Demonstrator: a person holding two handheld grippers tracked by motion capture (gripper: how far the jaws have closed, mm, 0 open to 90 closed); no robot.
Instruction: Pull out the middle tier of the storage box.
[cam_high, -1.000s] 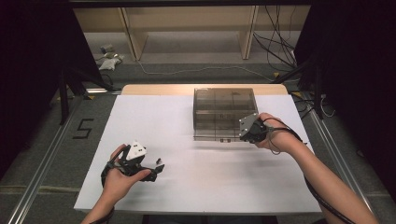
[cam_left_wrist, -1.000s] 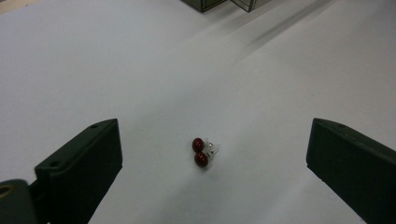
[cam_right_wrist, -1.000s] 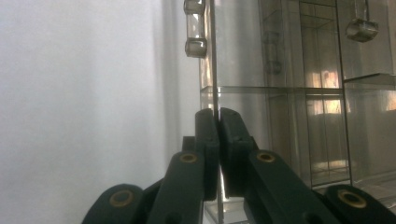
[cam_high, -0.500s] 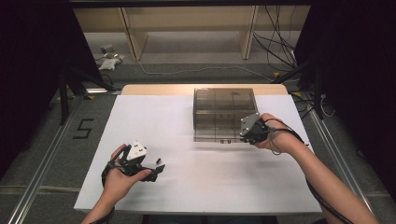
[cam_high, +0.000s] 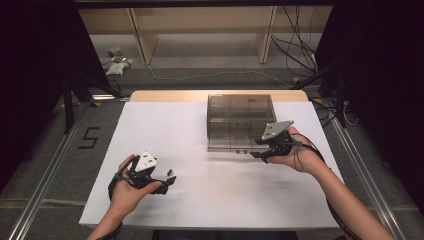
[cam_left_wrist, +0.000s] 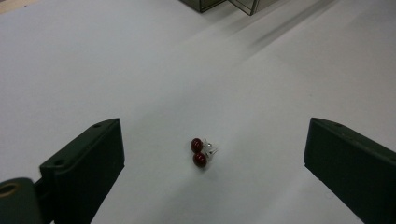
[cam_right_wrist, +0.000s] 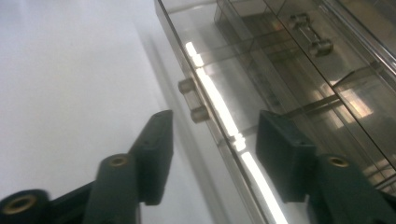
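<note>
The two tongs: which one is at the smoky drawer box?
The right tongs, open at the drawer box front, near its lower handle. The left tongs stand apart, open over red earrings.

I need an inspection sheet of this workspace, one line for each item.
Surface: white table, bare around the things.
Job's things: smoky clear drawer box at the far side; two red stud earrings lying together on the white.
Clutter: nothing seen.
Grippers: left gripper open, earrings ahead between its fingers; right gripper open at the box's knobbed front, jaws just been opening, gripping nothing.
Cables: black cable along the right wrist.
Surroundings: floor wires, wooden shelf behind.
</note>
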